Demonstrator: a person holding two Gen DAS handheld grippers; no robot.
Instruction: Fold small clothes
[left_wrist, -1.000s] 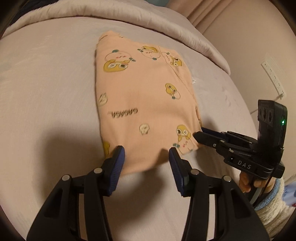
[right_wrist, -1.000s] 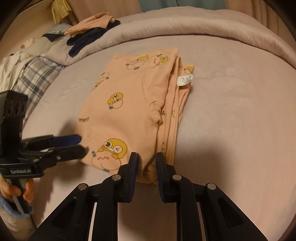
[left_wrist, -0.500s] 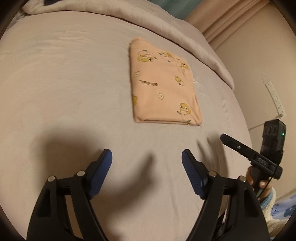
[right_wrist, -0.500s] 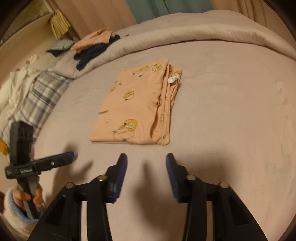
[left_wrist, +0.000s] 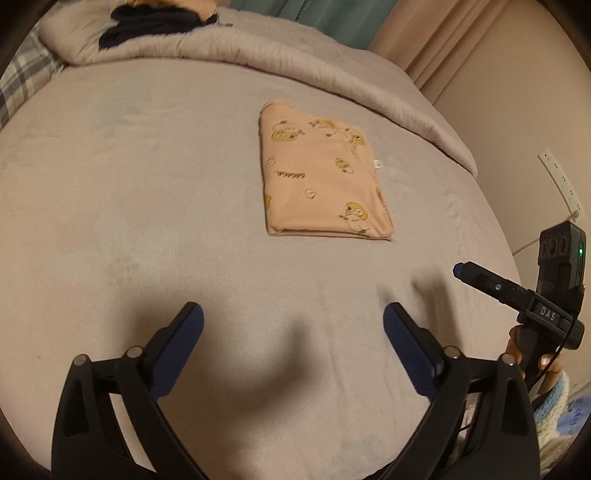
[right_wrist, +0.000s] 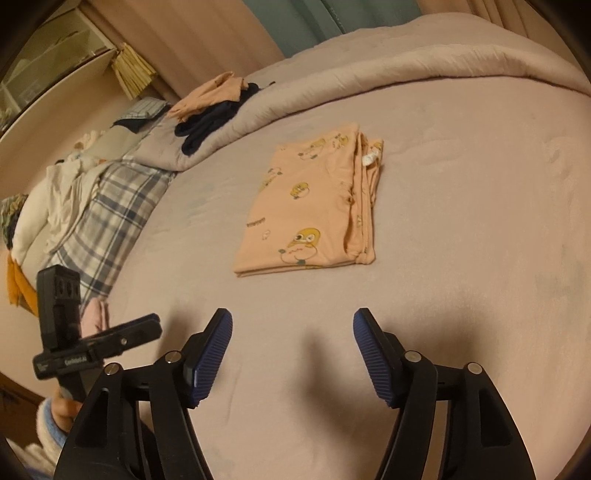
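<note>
Folding looks finished for the peach garment (left_wrist: 321, 177): it lies as a flat, squared packet with stacked edges on the bed (left_wrist: 129, 192), right of centre in the left wrist view and at centre in the right wrist view (right_wrist: 314, 210). Neither tool touches it. The left gripper (left_wrist: 293, 325) sits low in its frame, well apart from the cloth, jaws spread wide and holding nothing. The right gripper (right_wrist: 291, 332) is likewise released, its blue pads (right_wrist: 212, 354) parted over bare bedding near the garment's closest edge. By my reading this piece needs no more work beyond perhaps being set aside. What is left seems to be the heap (right_wrist: 210, 107) of loose clothes on the rolled duvet (right_wrist: 406, 70) at upper left of the right wrist view, with plaid fabric (right_wrist: 110, 214) and pale items further left, none of them folded as far as shows.
</note>
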